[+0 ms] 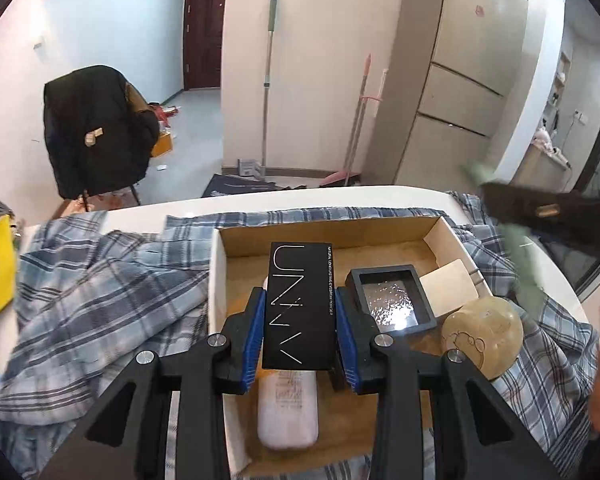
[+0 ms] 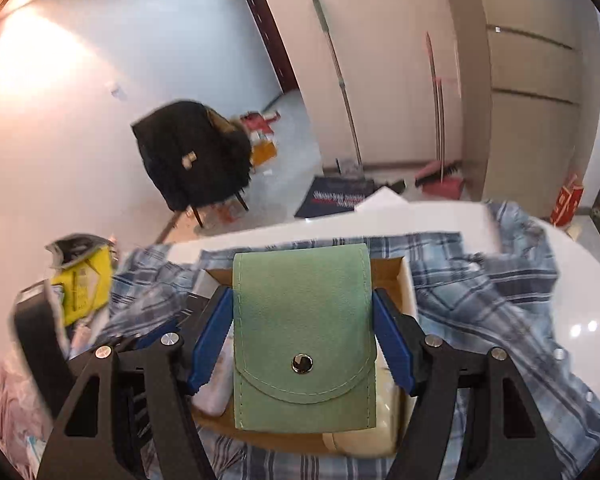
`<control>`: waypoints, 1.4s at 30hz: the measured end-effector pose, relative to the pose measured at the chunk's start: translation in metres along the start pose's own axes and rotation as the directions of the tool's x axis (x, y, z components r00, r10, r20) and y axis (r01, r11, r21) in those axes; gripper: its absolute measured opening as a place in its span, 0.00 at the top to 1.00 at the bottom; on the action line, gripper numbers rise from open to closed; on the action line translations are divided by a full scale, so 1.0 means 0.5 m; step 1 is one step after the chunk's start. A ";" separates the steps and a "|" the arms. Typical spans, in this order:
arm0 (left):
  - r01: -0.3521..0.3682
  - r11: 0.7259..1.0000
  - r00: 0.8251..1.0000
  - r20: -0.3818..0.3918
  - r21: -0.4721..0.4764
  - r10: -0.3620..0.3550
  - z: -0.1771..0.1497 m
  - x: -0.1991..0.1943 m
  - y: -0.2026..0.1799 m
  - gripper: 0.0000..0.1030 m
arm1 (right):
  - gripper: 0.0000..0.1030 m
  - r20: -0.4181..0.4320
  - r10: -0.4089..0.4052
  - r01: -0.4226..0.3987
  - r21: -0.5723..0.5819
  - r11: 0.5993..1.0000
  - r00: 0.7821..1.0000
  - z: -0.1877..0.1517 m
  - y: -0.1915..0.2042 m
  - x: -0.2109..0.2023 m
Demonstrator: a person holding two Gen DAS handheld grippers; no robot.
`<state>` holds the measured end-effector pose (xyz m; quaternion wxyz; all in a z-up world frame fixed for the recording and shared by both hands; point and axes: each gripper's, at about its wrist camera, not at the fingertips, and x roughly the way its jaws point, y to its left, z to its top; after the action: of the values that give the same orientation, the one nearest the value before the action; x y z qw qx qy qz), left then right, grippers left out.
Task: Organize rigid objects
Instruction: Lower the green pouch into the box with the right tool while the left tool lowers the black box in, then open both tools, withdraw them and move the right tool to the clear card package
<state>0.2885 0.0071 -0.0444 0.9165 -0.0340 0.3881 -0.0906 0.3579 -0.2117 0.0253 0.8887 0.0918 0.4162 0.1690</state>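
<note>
My left gripper (image 1: 299, 312) is shut on a long black carton with white lettering (image 1: 299, 304), held above an open cardboard box (image 1: 440, 240). Under the carton in the box lies a white tube (image 1: 288, 412). Beside it sit a black square case with a shiny lid (image 1: 390, 300), a cream card (image 1: 450, 286) and a beige round stone-like object (image 1: 484, 330). My right gripper (image 2: 303, 336) is shut on a green suede pouch with a metal snap (image 2: 304, 336), held over the same box (image 2: 400, 276). In the left wrist view the right gripper shows blurred at the right edge.
The box rests on a crumpled blue plaid shirt (image 1: 100, 288) spread over a white table (image 1: 340, 196). A yellow packet (image 2: 84, 284) and other clutter lie at the table's left. Behind stand a chair with a black coat (image 1: 96, 132), a mop and brooms.
</note>
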 end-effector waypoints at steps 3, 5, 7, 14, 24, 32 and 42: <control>0.041 0.999 0.999 -0.003 -0.009 -0.041 -0.012 0.010 0.004 0.65 | 0.34 -0.070 -0.013 0.014 0.012 1.000 0.997 -0.004 -0.005 0.073; 0.058 0.997 0.998 -0.018 -0.046 -0.059 -0.013 0.019 0.012 0.65 | 0.34 -0.114 -0.009 0.013 0.042 0.999 0.993 -0.007 -0.011 0.109; 0.063 0.997 0.998 -0.020 -0.052 -0.064 -0.014 0.022 0.016 0.65 | 0.34 -0.187 0.000 0.018 0.094 0.995 0.982 -0.009 -0.025 0.143; 0.066 0.996 0.998 -0.010 -0.065 -0.067 -0.018 0.024 0.019 0.65 | 0.33 -0.244 -0.016 0.046 0.117 0.992 0.970 -0.007 -0.038 0.187; 0.063 0.997 0.998 0.019 -0.054 -0.062 -0.019 0.005 0.011 0.65 | 0.20 -0.232 -0.034 0.060 0.106 0.993 0.972 -0.015 -0.038 0.143; 0.022 1.000 0.959 0.283 0.019 -0.026 -0.004 -0.173 -0.031 0.26 | 0.20 -0.165 0.093 -0.065 0.167 0.984 0.982 -0.067 -0.058 -0.057; -0.106 0.980 0.843 0.538 0.171 -0.003 -0.102 -0.445 -0.123 0.04 | 0.20 0.003 0.054 -0.054 -0.042 0.998 0.999 -0.164 0.026 -0.263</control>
<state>0.0918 -0.0100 0.0851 0.9893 0.0420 0.1069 -0.0903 0.2133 -0.2474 0.0702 0.8865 0.0846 0.4078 0.2016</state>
